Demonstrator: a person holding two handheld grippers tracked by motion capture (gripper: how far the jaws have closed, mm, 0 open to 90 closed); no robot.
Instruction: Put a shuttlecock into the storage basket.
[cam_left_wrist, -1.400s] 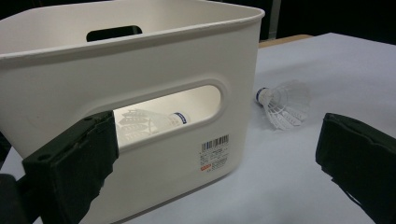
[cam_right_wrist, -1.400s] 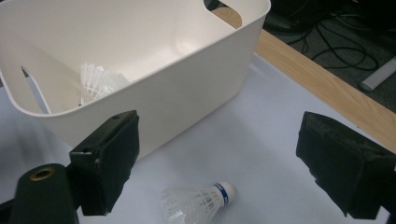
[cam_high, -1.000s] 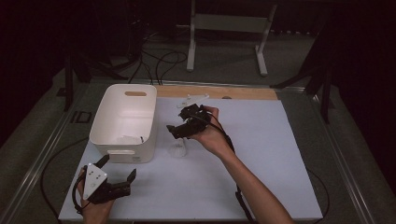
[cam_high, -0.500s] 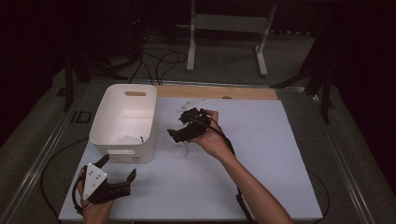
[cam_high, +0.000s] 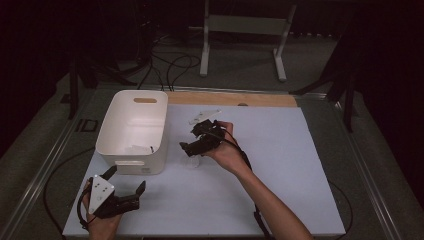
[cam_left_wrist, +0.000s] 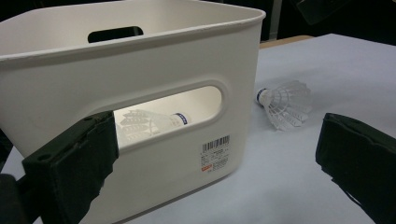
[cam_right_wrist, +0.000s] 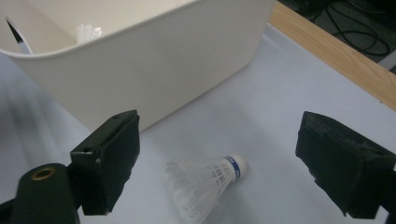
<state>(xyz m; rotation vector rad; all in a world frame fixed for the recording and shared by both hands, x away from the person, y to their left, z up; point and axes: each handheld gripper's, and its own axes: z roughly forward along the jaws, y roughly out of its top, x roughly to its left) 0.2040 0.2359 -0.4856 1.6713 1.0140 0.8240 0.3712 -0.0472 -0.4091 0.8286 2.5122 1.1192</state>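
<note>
A white shuttlecock (cam_right_wrist: 204, 185) with a blue-banded cork lies on its side on the white table, just right of the white bin (cam_high: 131, 131). My right gripper (cam_high: 192, 147) hovers over it, open, jaws spread wide to either side in the right gripper view (cam_right_wrist: 219, 172). The same shuttlecock (cam_left_wrist: 284, 104) lies beyond the bin's corner in the left gripper view. Another shuttlecock (cam_left_wrist: 154, 122) rests inside the bin, seen through its handle slot. My left gripper (cam_high: 125, 189) is open and empty near the table's front left, facing the bin's near wall (cam_left_wrist: 140, 84).
A white flat piece (cam_high: 204, 116) lies on the table behind the right hand. A wooden strip (cam_high: 235, 99) edges the table's far side. A metal stand (cam_high: 245, 30) and cables sit on the floor beyond. Open table surface lies to the right.
My right gripper has dropped lower and shifted slightly left toward the shuttlecock beside the bin. The left gripper has stayed put.
</note>
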